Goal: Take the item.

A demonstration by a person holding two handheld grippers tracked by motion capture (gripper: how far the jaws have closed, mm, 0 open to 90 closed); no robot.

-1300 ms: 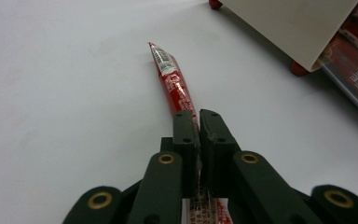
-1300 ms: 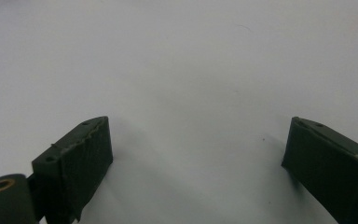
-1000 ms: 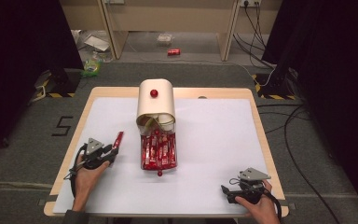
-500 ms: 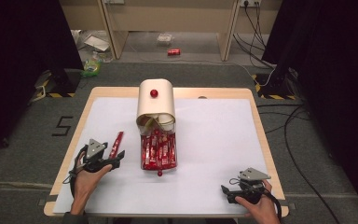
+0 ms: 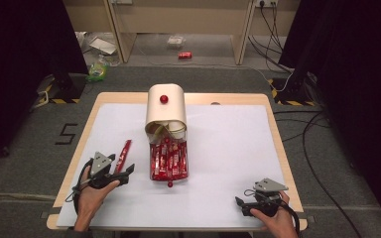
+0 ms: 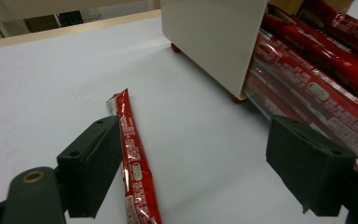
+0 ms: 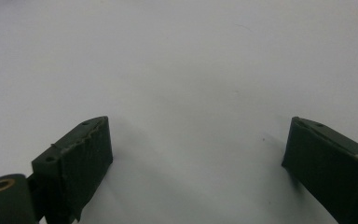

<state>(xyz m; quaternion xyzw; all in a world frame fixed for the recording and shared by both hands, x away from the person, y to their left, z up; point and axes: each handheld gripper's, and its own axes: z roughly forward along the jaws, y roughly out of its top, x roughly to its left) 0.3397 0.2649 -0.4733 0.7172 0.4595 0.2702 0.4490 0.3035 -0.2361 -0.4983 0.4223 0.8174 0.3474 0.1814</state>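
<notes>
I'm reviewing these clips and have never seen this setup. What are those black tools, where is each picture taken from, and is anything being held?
A person sits at a table with a hand-held two-jaw gripper in each hand; there is no robot arm. The high view looks down from above the person's side. The other two pictures come from cameras riding on the grippers, looking out between their black jaws.

On the table stands a cream box with a red knob, its tray pulled out and full of red packets. One single red packet lies on the table beside it.

The left gripper has just been opening; its jaws stand wide, and the single packet lies loose by one jaw, not gripped. The right gripper rests open over bare table, holding nothing.
</notes>
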